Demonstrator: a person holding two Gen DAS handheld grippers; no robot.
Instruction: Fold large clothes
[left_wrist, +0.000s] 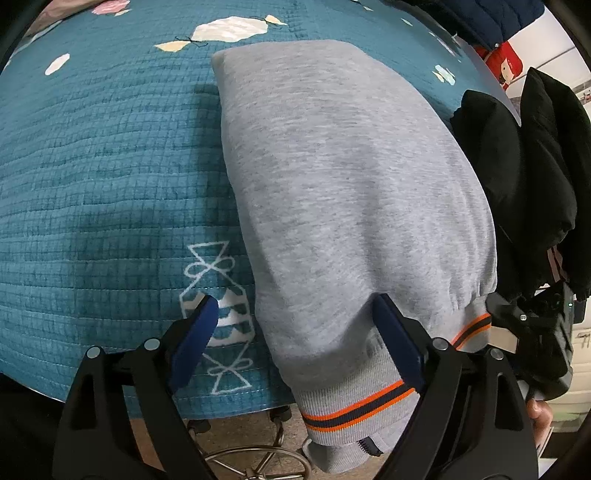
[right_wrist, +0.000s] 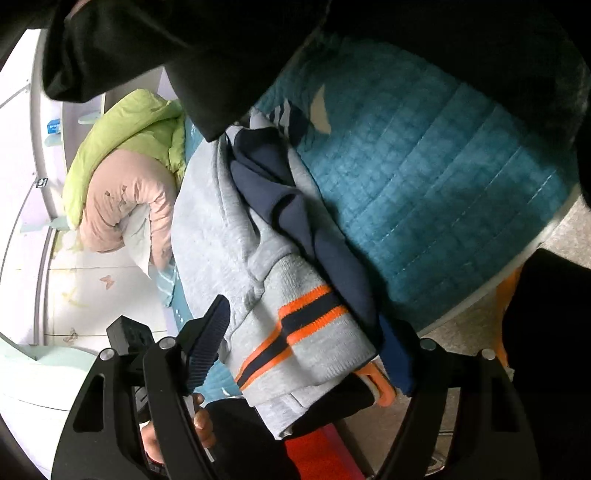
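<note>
While the folded grey sweatshirt (left_wrist: 343, 192) lies on the teal quilt (left_wrist: 103, 177), its ribbed hem with orange and navy stripes (left_wrist: 354, 406) hanging off the quilt's near edge, both claws stand at that hem end. The left gripper (left_wrist: 299, 332) is spread wide, released. One blue pad (left_wrist: 195, 339) sits over the quilt just beside the sweatshirt's left edge, clear of the cloth; the other pad (left_wrist: 399, 339) lies against the grey fabric near the hem, touching but not pinching. Nothing is clamped between them.

In the right wrist view the right gripper (right_wrist: 306, 354) is also well apart. The striped cuff (right_wrist: 295, 332) and a navy fabric fold (right_wrist: 295, 214) lie between its fingers. The left pad (right_wrist: 207, 343) stands clear of the grey knit with a gap showing; the right pad (right_wrist: 395, 358) is mostly hidden behind the navy fold, so contact there cannot be told. It reads as let go, cloth resting in the gap, not gripped.

Beyond the sweatshirt on the far side from the quilt edge, a green and pink padded bundle (right_wrist: 125, 177) lies. A black garment (left_wrist: 524, 177) hangs just beside the sweatshirt's right edge. A hand (right_wrist: 199, 421) shows under the right gripper's frame, beside the hem.
</note>
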